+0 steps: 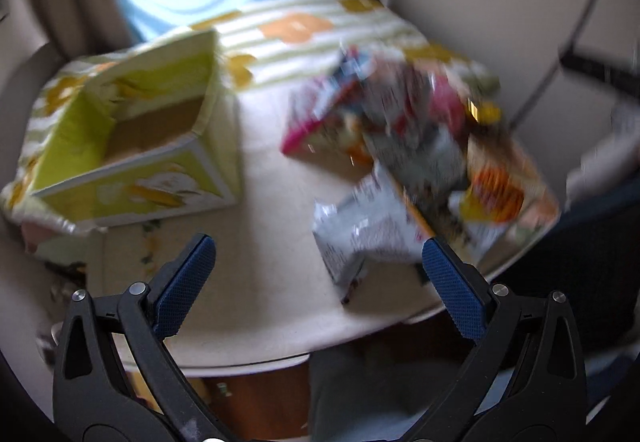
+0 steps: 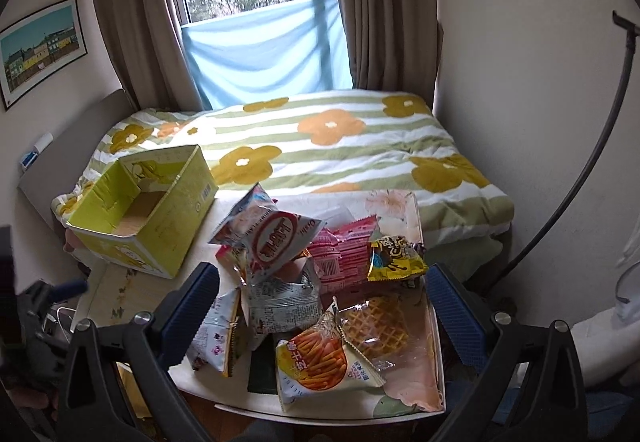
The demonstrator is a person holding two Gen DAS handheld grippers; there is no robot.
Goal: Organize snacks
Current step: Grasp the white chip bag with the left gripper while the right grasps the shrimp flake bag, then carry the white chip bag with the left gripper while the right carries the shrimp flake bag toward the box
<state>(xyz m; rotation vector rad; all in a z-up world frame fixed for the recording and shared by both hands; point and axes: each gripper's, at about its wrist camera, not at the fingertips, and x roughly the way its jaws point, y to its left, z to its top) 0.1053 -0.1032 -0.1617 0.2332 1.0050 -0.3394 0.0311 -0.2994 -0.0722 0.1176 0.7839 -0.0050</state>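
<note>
A pile of snack packets (image 2: 304, 282) lies on the right half of a small white table (image 2: 132, 294); in the blurred left wrist view the snack pile (image 1: 408, 146) sits right of centre. An open yellow-green cardboard box (image 2: 160, 210) stands at the table's back left, with nothing visible inside; it shows as the box (image 1: 132, 146) at the left. My left gripper (image 1: 318, 274) hangs open over the table's front edge, its right pad beside a silver packet (image 1: 368, 234). My right gripper (image 2: 324, 306) is open above the pile, holding nothing.
Behind the table is a bed with a green-striped flowered quilt (image 2: 340, 146), then a window with brown curtains (image 2: 132, 14). A black curved pole (image 2: 600, 146) stands at the right wall. The left gripper (image 2: 52, 294) shows blurred at the right wrist view's left edge.
</note>
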